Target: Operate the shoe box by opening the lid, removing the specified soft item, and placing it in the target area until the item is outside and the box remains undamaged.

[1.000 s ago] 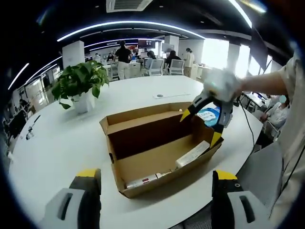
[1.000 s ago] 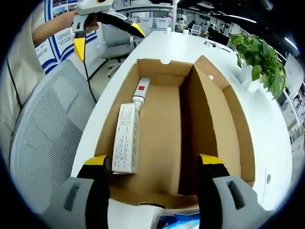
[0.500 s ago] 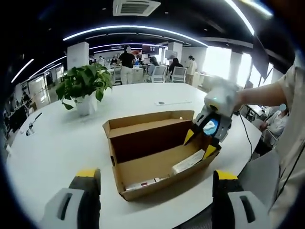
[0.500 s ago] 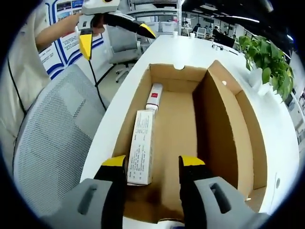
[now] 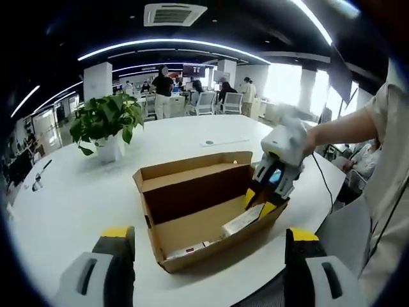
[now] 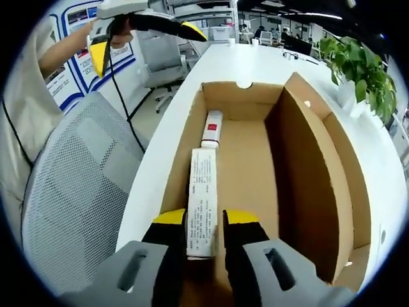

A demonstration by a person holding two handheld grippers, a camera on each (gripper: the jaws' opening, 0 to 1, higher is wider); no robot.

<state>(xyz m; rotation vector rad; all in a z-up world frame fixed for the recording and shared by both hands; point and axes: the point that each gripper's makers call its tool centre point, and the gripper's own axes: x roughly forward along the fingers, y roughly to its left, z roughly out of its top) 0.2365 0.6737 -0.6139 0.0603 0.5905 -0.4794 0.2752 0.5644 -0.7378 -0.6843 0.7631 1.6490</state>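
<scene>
An open brown cardboard shoe box (image 5: 192, 192) lies on the white round table (image 5: 64, 192), its lid flap standing up along the far side. Inside lie a long white carton (image 6: 202, 192) and a red-and-white tube (image 6: 212, 126) near the far end wall. My right gripper (image 6: 203, 220) is down in the box, its yellow-tipped jaws shut against both sides of the carton's near end; in the left gripper view it (image 5: 262, 203) sits at the box's right end. My left gripper (image 5: 209, 233) is open with nothing in it, held off the table's near edge, and appears raised (image 6: 146, 46) beyond the box.
A potted green plant (image 5: 105, 121) stands on the table behind the box to the left. A grey mesh chair (image 6: 70, 192) is beside the table edge. A person's sleeve (image 5: 377, 147) is at right. People and desks fill the far room.
My right gripper has gone down into the box and its jaws have narrowed from wide open to shut on the white carton. The left gripper stays open and has drifted a little.
</scene>
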